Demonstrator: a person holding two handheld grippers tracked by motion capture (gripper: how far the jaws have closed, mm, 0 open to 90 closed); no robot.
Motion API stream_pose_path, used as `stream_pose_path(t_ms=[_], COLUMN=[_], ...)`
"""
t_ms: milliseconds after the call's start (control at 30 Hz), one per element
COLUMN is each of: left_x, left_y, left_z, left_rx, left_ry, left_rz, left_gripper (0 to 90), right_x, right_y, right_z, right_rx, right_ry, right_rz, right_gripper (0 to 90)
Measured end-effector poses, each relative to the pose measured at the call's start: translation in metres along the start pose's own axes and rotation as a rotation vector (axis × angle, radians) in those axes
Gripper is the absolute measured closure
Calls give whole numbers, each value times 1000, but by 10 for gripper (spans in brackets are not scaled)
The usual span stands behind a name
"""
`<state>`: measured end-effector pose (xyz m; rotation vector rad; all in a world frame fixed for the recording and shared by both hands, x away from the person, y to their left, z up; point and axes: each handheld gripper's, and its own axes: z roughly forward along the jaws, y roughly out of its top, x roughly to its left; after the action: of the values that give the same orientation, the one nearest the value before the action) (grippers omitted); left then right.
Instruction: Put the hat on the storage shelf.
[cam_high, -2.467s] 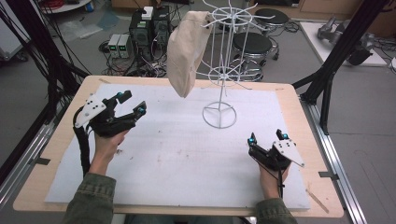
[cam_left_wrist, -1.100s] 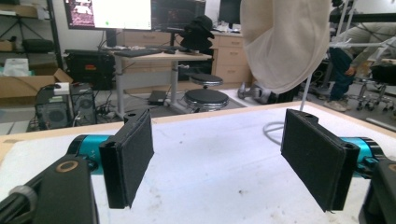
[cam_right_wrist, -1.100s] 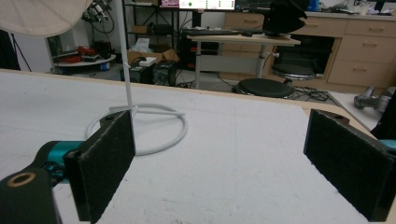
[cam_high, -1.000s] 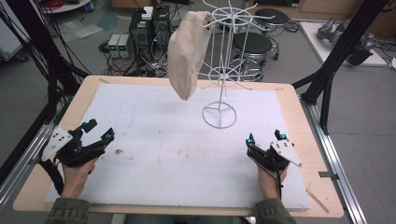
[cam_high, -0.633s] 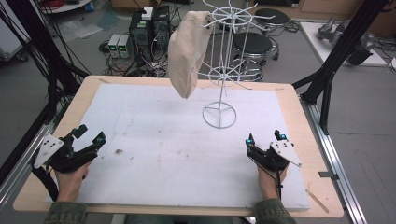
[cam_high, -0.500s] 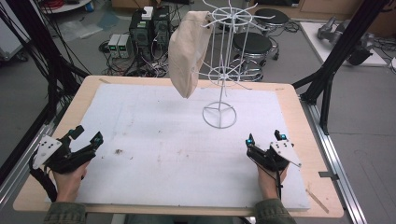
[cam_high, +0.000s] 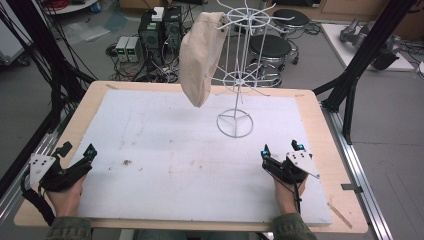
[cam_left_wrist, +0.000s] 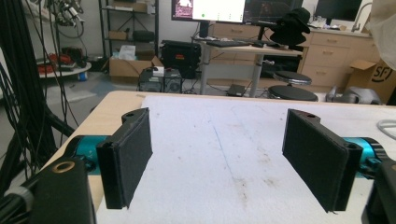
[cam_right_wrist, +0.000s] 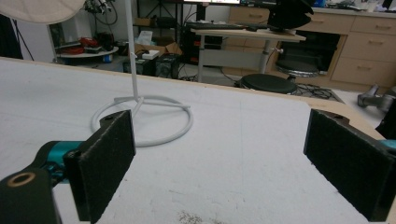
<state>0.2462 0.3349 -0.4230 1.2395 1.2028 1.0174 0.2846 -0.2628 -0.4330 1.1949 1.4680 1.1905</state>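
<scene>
High view is showing the cloth bag (cam_high: 199, 57) hanging from an upper arm of the white wire rack (cam_high: 239, 75), well above the surface (cam_high: 200, 150), its lower end dangling just left of the rack's pole. Judging by how things are lying, the hanging looks done: the bag is on the rack and neither gripper is touching it, so little seems left beyond parking the hands.

The rack's round base is standing on the white sheet toward the far side. The right gripper (cam_high: 281, 150) is resting near and to the right of that base, jaws standing wide with nothing between them; in the right gripper view the base ring (cam_right_wrist: 140, 119) is lying just ahead of the jaws. The left gripper (cam_high: 77, 152) is sitting well to the left of the rack, at the near left corner, jaws also spread wide and empty, as the left gripper view is showing.

Compared with the earlier frames, the left hand is now lower and farther toward the near left edge, away from the rack, while the right hand is lying where it was.
</scene>
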Motion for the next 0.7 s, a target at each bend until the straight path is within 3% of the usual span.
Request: stream_pose_path(t_ms=[467, 700], left_x=[-3, -3], left_y=[-3, -7], left_z=[2, 4], left_rx=[12, 46], left_ry=[-39, -62], left_rz=[-9, -17], left_gripper=[242, 243], right_x=[-2, -2], right_y=[0, 0], right_z=[0, 0], right_rx=[-3, 6], right_ry=[-6, -4], right_rz=[-1, 5], right_gripper=[81, 81])
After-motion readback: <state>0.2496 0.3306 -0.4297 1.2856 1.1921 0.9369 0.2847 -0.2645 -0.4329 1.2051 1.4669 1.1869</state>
